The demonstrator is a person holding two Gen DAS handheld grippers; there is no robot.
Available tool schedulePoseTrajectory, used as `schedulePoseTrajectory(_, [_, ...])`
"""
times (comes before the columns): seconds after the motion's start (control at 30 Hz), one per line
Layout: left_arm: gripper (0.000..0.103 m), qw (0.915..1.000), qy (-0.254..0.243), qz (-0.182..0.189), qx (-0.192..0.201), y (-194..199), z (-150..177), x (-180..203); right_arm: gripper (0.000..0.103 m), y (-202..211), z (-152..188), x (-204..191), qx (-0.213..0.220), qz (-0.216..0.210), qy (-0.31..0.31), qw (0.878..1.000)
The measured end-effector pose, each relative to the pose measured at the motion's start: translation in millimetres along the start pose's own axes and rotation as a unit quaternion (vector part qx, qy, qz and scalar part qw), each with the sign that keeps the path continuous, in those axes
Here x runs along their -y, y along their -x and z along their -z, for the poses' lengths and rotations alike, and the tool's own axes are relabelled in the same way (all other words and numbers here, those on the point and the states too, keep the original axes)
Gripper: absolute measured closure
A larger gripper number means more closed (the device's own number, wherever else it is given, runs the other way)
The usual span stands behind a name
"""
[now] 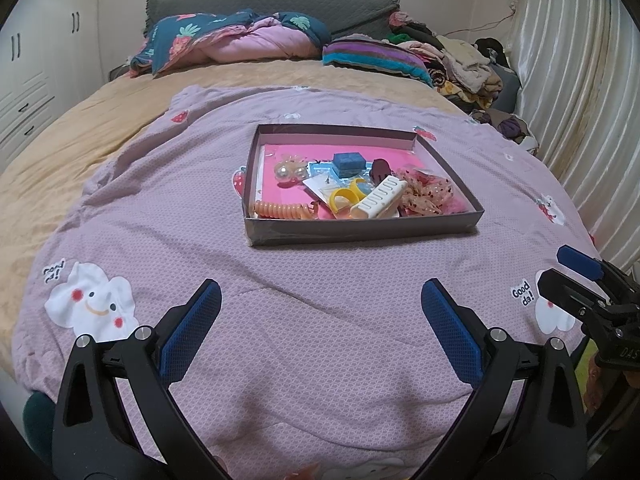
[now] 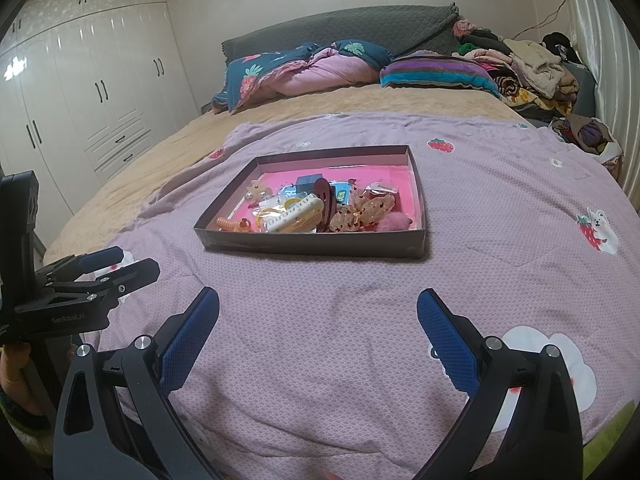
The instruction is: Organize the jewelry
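Note:
A shallow dark box (image 1: 360, 230) with a pink floor lies on the purple quilt; it also shows in the right wrist view (image 2: 312, 243). In it are a blue ring box (image 1: 347, 161), a white hair claw (image 1: 380, 200), yellow rings (image 1: 345, 198), an orange spiral hair tie (image 1: 280, 211), a dark red clip (image 1: 380, 169) and a spotted bow (image 1: 428, 196). My left gripper (image 1: 320, 292) is open and empty, well short of the box. My right gripper (image 2: 318, 300) is open and empty, also short of the box. Each gripper shows at the edge of the other's view.
The purple quilt (image 1: 320, 300) covers the near half of a tan bed. Folded bedding (image 1: 240, 40), a striped towel (image 1: 372, 56) and a clothes pile (image 1: 460, 64) lie at the headboard. White wardrobes (image 2: 80, 100) stand left, a curtain (image 1: 580, 80) right.

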State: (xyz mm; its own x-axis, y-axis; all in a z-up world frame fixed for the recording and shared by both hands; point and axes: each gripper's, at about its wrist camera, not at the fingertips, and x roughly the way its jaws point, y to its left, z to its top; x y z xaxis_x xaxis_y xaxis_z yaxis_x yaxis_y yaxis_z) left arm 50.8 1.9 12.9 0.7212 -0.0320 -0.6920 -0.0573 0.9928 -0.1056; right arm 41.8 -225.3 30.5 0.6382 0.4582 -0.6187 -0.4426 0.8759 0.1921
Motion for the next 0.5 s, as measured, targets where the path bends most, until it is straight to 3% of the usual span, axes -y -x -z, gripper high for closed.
schedulePoseTrajectory(0.5, [0.009,1.0000,0.000,-0.004,-0.003,-0.6,1.5,-1.5,0.004,0.3,-0.1,-0.1,0.000,0.001,0.001,1.000])
